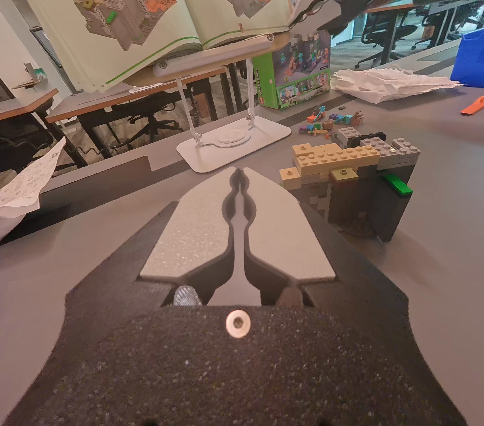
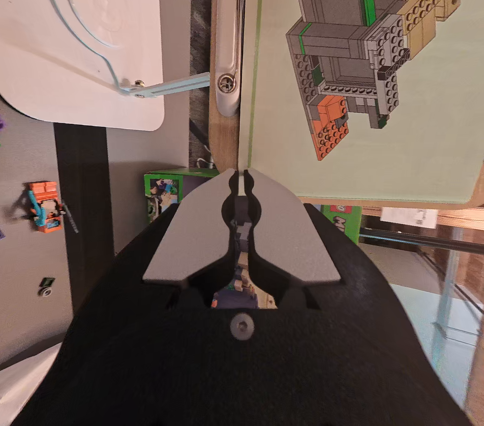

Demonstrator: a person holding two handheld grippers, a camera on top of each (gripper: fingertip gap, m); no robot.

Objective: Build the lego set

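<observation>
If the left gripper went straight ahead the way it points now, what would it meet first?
Most likely the white base plate of the book stand, which lies on the grey table just beyond the shut tips of the left gripper. The brick model stands off to the right of that line. Depth is hard to judge.

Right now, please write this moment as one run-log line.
left hand-held gripper: shut, empty, beside brick model | right hand-held gripper: shut on booklet page corner, on stand

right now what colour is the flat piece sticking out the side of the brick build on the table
Bright green flat piece, best seen in the left wrist view.
</observation>
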